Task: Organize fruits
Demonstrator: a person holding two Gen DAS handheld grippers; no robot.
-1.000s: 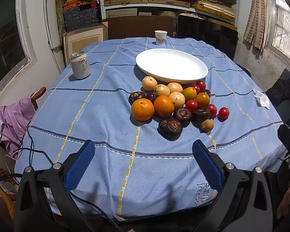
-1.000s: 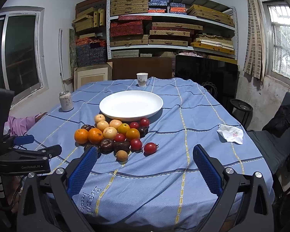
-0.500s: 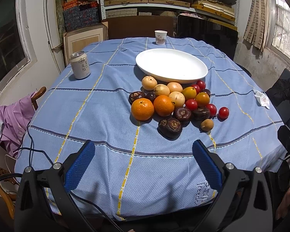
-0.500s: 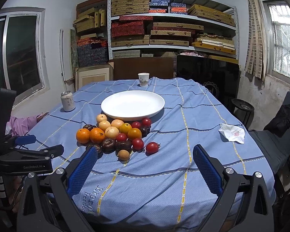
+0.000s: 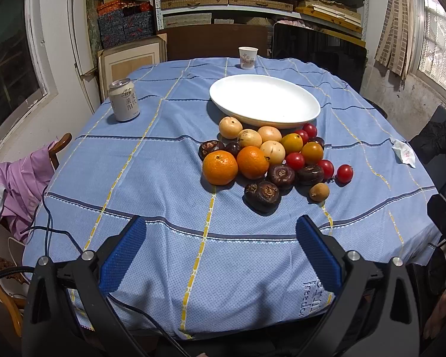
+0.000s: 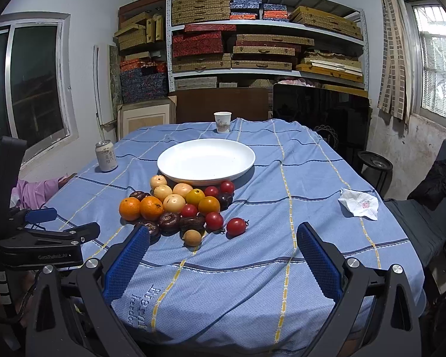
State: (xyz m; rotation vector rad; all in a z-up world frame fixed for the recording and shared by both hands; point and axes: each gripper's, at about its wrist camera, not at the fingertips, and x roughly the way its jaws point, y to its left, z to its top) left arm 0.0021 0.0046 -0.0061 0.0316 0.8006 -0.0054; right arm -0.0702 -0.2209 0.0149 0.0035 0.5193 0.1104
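A heap of fruit lies mid-table on the blue cloth: two oranges (image 5: 220,167) (image 6: 130,208), pale yellow round fruits (image 5: 230,127), red cherry tomatoes (image 5: 344,173) (image 6: 236,226), dark brown chestnut-like fruits (image 5: 263,195) and a small tan one (image 6: 192,237). Just behind the heap sits an empty white oval plate (image 5: 264,101) (image 6: 205,162). My left gripper (image 5: 220,242) hangs open over the near table edge, short of the fruit. My right gripper (image 6: 223,247) is open too, near the front edge, nothing between its fingers. The left gripper's body (image 6: 41,242) shows at the left of the right wrist view.
A drink can (image 5: 123,100) stands at the left of the table, a paper cup (image 5: 248,57) at the far edge, a crumpled tissue (image 6: 358,203) at the right. A chair with pink cloth (image 5: 12,187) is at the left; shelves of boxes behind.
The right wrist view has crept slightly forward and right, so the fruit sits a little nearer. The left gripper has not moved. Both stay open.
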